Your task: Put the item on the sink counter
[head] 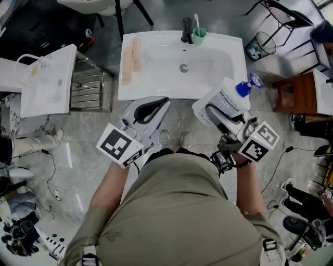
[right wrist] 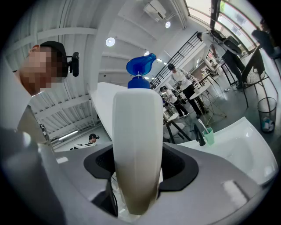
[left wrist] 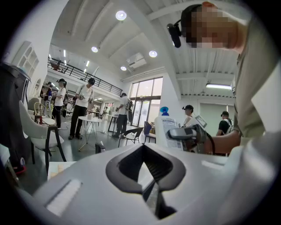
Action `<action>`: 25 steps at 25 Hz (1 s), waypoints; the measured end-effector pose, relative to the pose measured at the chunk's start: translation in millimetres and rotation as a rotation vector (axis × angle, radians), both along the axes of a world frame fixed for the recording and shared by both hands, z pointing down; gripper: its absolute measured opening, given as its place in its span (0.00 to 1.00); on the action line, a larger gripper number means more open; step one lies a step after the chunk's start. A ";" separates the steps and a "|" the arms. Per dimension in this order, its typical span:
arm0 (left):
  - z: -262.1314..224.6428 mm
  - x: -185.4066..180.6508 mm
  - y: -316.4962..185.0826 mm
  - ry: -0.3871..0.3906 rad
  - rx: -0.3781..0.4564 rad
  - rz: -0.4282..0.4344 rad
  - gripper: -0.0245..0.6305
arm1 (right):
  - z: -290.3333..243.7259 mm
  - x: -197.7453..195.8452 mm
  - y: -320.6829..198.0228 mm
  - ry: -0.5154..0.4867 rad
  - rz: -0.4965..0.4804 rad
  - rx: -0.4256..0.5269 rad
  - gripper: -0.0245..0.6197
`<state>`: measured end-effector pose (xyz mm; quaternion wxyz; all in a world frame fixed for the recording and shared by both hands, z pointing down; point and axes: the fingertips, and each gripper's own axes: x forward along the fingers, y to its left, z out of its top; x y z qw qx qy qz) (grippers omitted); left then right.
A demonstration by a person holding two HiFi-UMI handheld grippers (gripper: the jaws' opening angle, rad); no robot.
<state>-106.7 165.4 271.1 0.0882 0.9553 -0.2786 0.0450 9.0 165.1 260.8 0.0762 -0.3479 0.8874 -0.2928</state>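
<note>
The right gripper point(head: 214, 111) is pinching a white pump bottle point(head: 230, 100) between its fingers, just in front of the sink point(head: 156, 89). The left gripper's point(head: 164, 101) fingers are pressing together, empty.

Head view: pump bottle point(head: 231, 98) label print too small to read, and part of its body is covered by the right gripper point(head: 218, 115). Right gripper view: pump bottle base drops out of sight inside the gripper housing. White chair point(head: 96, 4) behind the sink point(head: 171, 92) is clipped by the top edge. Wire bin point(head: 266, 41) right of the sink: contents too small to identify.
</note>
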 end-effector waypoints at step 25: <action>13.0 39.3 2.3 -0.030 -0.015 0.002 0.05 | 16.6 39.6 3.0 -0.025 0.004 -0.025 0.47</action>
